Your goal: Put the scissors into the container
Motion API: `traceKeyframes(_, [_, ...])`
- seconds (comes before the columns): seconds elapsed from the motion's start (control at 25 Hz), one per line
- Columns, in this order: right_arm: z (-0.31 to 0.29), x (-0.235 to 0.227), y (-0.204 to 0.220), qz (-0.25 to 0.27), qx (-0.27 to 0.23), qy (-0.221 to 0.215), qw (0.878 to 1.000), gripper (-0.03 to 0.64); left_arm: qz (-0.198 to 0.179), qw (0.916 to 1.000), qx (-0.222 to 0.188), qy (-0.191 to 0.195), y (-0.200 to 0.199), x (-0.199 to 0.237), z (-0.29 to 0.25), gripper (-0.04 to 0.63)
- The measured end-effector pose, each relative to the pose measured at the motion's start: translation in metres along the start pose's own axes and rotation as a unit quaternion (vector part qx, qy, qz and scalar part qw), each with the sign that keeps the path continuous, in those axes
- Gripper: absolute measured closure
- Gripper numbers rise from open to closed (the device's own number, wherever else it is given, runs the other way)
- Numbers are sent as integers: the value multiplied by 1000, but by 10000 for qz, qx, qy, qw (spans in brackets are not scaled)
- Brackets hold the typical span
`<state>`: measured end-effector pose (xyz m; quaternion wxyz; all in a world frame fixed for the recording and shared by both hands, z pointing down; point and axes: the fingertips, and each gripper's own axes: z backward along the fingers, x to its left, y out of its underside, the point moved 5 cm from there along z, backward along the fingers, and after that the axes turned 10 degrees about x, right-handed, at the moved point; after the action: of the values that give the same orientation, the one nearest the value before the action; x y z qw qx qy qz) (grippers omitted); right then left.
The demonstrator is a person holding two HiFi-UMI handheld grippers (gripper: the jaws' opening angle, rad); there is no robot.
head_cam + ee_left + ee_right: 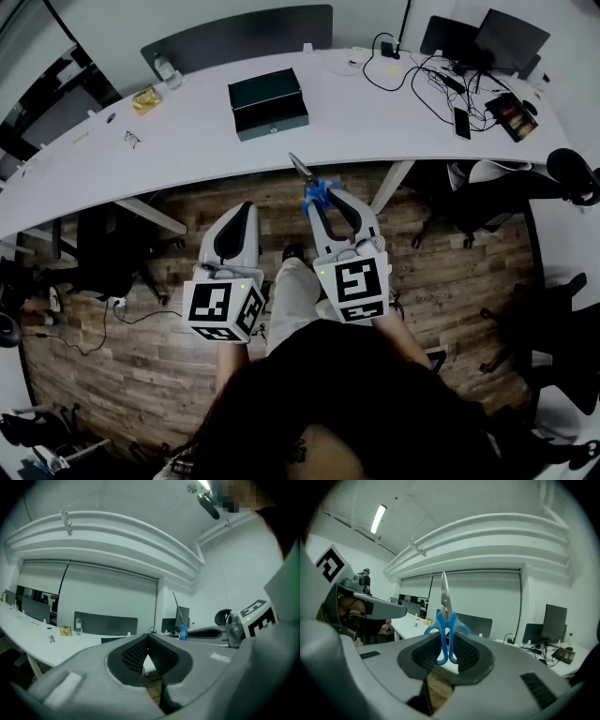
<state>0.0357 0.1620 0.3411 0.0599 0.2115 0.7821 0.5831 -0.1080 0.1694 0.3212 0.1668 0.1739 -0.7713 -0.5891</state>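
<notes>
Desk (169, 150) carries the container (268, 103). Left gripper (147, 651), well short of the container: jaws together, empty. Right gripper (446, 645), beside it, clamps the scissors (444, 616) by their blue handles, blades leading. Advice: carry over the container, lower blades first, then release.

Ahead of our right fingers (349, 214): open air over the floor (450, 272), up to the desk (394, 122) edge.
Past the fingertips: the scissors (314, 187) jut out toward that edge.
Ahead-left of those fingers: we see the container (268, 103), with bare desk on all sides.
Right of those fingers: a desk leg (396, 183) and a black chair (487, 202) close that side.
Far ahead-right: cables (422, 70) clutter the desk.
Between our left fingers (234, 232) and right fingers: a free gap.
</notes>
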Motion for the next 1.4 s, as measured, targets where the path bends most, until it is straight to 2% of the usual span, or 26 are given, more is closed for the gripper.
traceKeyframes(0.8, [-19,-14,4,-136,-23,-129,9998,528,44,9998,139,-135,2,0,-17,584])
traceKeyframes(1.4, [-82,-34,-10,-116,150,-182,9997,528,77,9994,289,-180,-17,41,-73,584])
